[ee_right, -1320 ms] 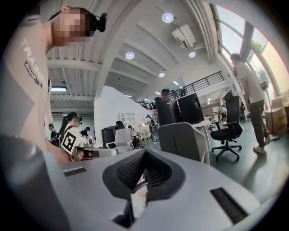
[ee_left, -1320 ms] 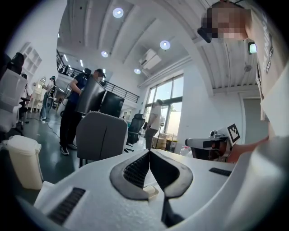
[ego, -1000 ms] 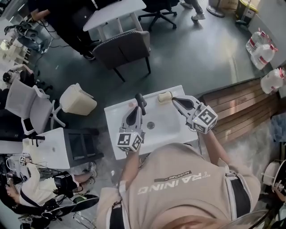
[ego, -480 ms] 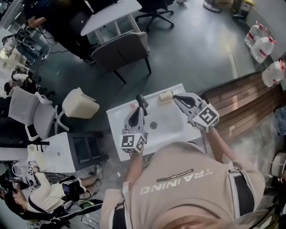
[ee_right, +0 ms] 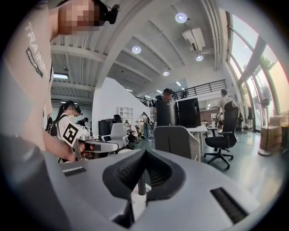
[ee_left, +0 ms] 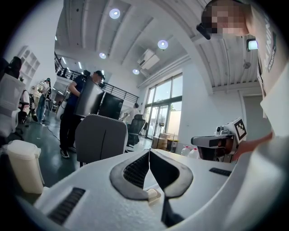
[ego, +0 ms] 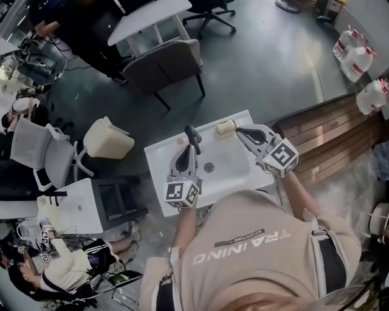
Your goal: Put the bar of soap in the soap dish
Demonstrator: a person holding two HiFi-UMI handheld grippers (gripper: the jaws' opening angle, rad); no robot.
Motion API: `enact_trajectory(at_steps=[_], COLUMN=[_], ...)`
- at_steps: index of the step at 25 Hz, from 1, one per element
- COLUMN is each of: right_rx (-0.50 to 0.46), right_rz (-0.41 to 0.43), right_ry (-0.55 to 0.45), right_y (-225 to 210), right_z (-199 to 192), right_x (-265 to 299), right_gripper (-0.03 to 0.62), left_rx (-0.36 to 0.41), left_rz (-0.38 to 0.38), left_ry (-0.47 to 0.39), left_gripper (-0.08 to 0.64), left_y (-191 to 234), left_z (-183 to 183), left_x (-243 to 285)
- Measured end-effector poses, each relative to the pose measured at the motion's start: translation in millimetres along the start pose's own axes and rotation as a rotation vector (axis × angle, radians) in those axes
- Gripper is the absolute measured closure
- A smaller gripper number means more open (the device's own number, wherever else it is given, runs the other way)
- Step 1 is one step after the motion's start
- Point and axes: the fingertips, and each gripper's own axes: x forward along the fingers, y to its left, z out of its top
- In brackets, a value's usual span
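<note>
A white sink (ego: 231,173) stands below me with a drain (ego: 209,167) in its basin. A cream block (ego: 225,128), soap or dish I cannot tell, lies on the back rim. My right gripper (ego: 239,130) is shut and empty, its tip just right of that block. A small pink thing (ego: 180,141) lies on the rim at the back left. My left gripper (ego: 188,147) hangs over the basin beside the dark faucet (ego: 192,135), shut with nothing between its pads. In the left gripper view a pale block (ee_left: 152,195) shows in the gap under the pads.
A grey chair (ego: 167,67) and a white table (ego: 146,18) stand beyond the sink. Left of it are a cream bin (ego: 108,138) and a small white cabinet (ego: 67,206). Wooden planks (ego: 328,136) and water jugs (ego: 355,61) lie to the right. People sit at the far left.
</note>
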Motion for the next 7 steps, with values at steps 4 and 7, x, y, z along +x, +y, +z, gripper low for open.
enact_trajectory(at_steps=[4, 7], right_rx=[0.02, 0.028], right_rz=[0.003, 0.001], right_ry=[0.007, 0.024], right_y=[-2, -2], right_z=[-5, -14], right_x=[-3, -5], right_gripper=[0.58, 0.579], left_rx=[-0.013, -0.023], left_rz=[0.004, 0.001], left_ry=[0.005, 0.01], left_gripper=[0.549, 0.549], left_y=[-2, -2], left_z=[-4, -9], left_x=[0, -1])
